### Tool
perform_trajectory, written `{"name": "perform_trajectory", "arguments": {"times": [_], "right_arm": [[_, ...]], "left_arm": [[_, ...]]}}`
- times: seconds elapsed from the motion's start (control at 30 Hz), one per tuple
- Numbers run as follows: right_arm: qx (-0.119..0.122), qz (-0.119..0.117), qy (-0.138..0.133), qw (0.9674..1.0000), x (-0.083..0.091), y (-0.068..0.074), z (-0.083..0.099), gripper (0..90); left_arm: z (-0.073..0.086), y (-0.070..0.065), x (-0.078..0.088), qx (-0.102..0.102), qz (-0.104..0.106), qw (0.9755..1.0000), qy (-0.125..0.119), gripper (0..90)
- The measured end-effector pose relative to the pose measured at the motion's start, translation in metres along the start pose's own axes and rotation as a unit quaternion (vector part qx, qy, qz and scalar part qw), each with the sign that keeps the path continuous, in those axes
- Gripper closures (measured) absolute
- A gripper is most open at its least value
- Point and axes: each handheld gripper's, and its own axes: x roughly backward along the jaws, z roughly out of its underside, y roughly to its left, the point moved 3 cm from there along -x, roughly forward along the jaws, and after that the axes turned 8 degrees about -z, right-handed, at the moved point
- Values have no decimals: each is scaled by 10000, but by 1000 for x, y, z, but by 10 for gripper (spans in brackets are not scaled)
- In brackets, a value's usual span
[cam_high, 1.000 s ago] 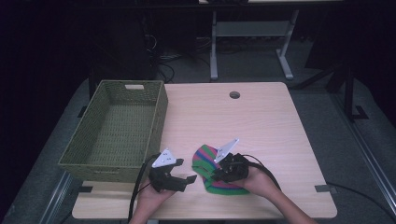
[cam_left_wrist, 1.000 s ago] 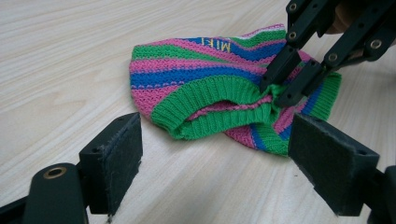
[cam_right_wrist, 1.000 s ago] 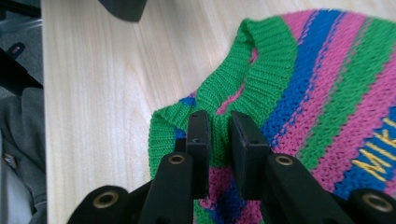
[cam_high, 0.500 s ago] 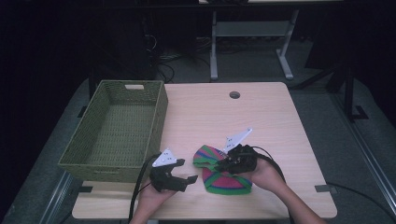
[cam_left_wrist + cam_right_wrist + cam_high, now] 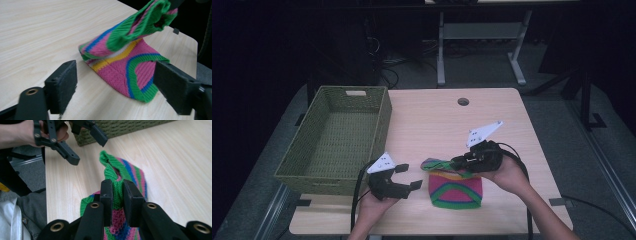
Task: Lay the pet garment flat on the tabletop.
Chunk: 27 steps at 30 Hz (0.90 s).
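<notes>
A knitted hat (image 5: 456, 189) striped in pink, green, blue and yellow lies near the table's front edge. My right gripper (image 5: 455, 162) is shut on its green rim (image 5: 117, 185) and holds that end lifted off the wood, while the rest (image 5: 130, 72) stays on the table. My left gripper (image 5: 408, 176) hovers just left of the hat, jaws open and empty. In the left gripper view the hat sits between and beyond its open jaws. The right gripper view shows the left gripper (image 5: 86, 145) open farther off.
A green woven basket (image 5: 312, 167) stands at the table's left side, close behind my left gripper. A round cable hole (image 5: 463, 101) is at the table's far edge. The table's front edge (image 5: 427, 231) is near both hands.
My right gripper has risen and moved right with the hat's rim, stretching the hat upward. The left gripper has stayed in place.
</notes>
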Motion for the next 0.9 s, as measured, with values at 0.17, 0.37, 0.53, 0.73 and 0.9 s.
{"name": "perform_trajectory", "arguments": {"times": [0.17,0.37,0.53,0.73,0.9], "right_arm": [[50,79,-81,9999,11,-3,-6,783],[31,38,-143,9999,17,-5,-11,784],[70,22,-167,9998,20,-5,-12,783],[70,35,-189,9998,25,-6,-12,782],[24,54,-203,9998,29,-10,-8,782]], "left_arm": [[-2,-1,-8,-150,-33,9999,5,237],[-2,-2,-20,-401,-37,9992,-12,304],[-6,2,-29,-441,-41,9990,-29,334],[-8,3,-43,-409,-5,9991,-68,361],[-11,2,-45,-333,89,9992,-189,509]]}}
